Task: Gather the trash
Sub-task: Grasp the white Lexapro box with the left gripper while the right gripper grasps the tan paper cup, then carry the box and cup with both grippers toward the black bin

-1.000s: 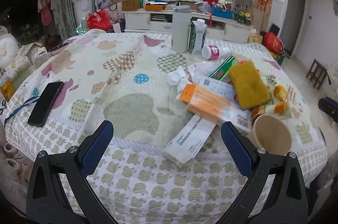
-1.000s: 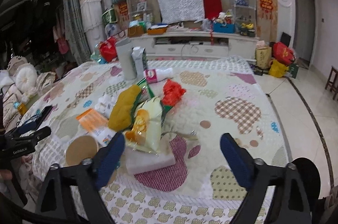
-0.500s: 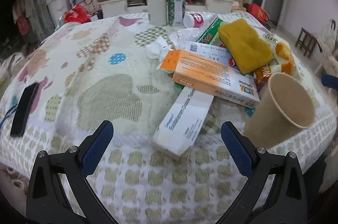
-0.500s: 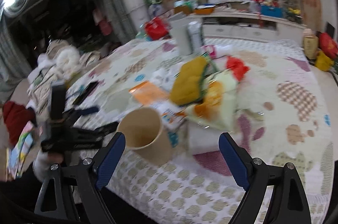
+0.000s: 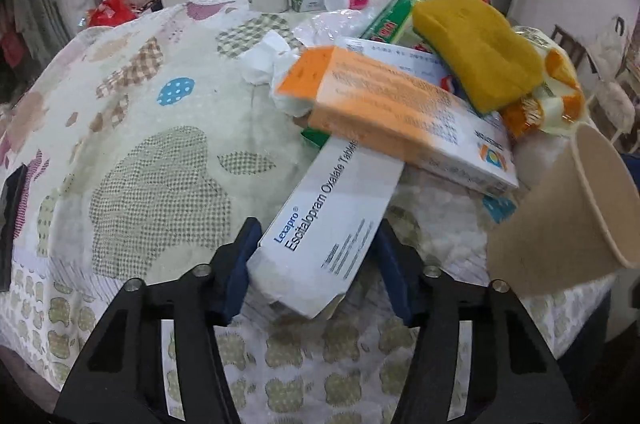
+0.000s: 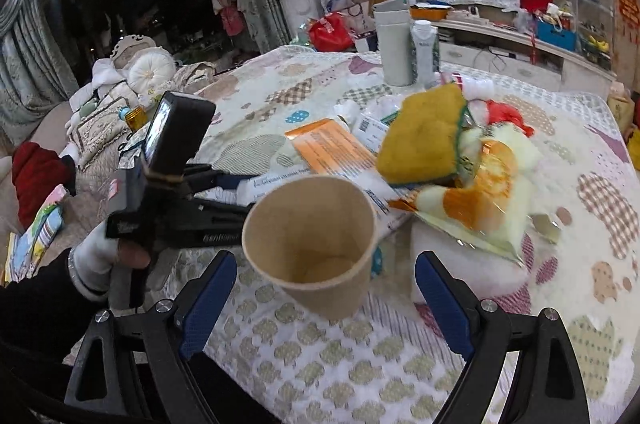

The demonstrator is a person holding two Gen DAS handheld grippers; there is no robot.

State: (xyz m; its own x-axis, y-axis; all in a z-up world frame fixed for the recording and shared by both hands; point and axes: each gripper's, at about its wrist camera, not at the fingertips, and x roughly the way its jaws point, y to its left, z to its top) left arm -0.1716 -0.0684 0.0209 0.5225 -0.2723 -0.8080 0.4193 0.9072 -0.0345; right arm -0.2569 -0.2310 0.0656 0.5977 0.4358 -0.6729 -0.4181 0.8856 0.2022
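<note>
The left gripper (image 5: pixel 314 264) has just been closing on the near end of the long white cardboard medicine box (image 5: pixel 326 224). The right gripper (image 6: pixel 322 298), spread wide, brackets the tan paper cup (image 6: pixel 314 244). Behind, the litter pile lies uncollected.

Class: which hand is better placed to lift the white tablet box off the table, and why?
Left. The left gripper already has its jaws around the white tablet box; the right gripper faces the paper cup.
</note>
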